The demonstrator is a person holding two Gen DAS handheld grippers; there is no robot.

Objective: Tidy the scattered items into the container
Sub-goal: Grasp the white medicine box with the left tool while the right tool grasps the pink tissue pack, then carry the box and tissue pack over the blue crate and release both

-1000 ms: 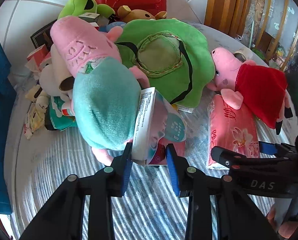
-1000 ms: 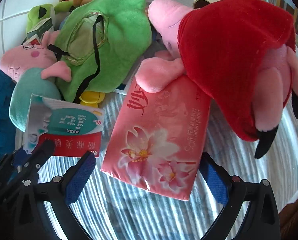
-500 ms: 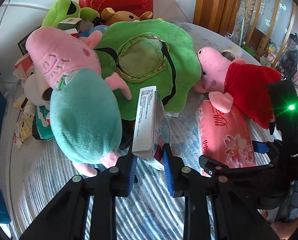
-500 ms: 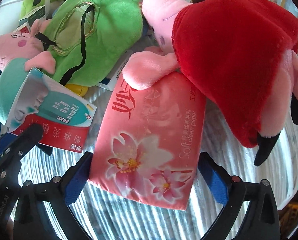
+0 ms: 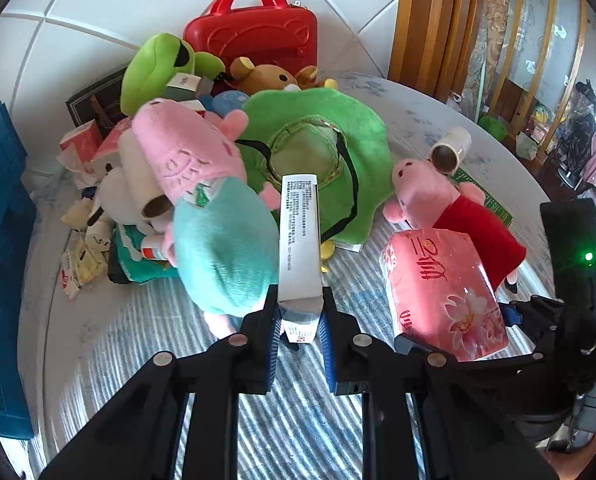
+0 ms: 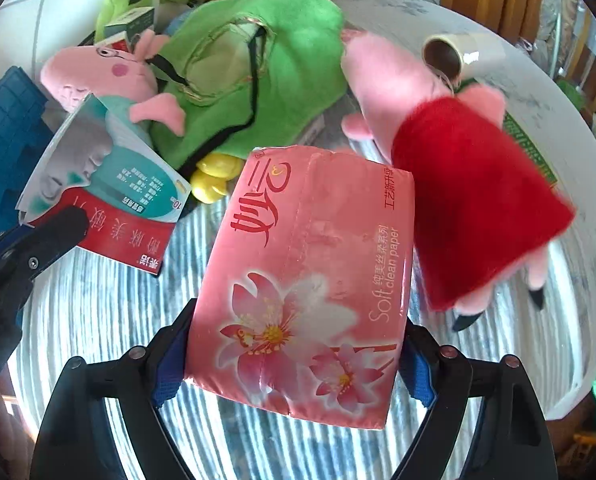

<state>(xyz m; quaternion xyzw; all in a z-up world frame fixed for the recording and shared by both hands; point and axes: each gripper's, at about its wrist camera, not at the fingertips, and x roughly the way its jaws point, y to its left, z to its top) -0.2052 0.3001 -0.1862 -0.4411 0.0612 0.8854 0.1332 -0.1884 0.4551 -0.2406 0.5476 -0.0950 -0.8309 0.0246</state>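
My left gripper [image 5: 300, 320] is shut on the lower end of a flat white, teal and red box [image 5: 299, 240], which stands on edge above the striped cloth. The right wrist view shows the same box [image 6: 110, 192] at the left, with the left gripper [image 6: 30, 248] on it. My right gripper [image 6: 294, 364] has its jaws closing on a pink tissue pack [image 6: 314, 280], with both pads pressing its sides and the pack tilted up off the table. The blue crate [image 5: 2, 216] stands at the left edge of the table.
Plush toys crowd the back: a pig in teal [image 5: 222, 256], a green plush hat [image 5: 318, 148], a pig in a red dress [image 5: 458, 208], a frog and a bear. A red case [image 5: 258, 28], a cardboard tube [image 5: 450, 150] and small packets lie around them.
The left jaws closed on the box and lifted it upright. The right jaws closed in on the tissue pack and raised it from under the red-dress pig's arm.
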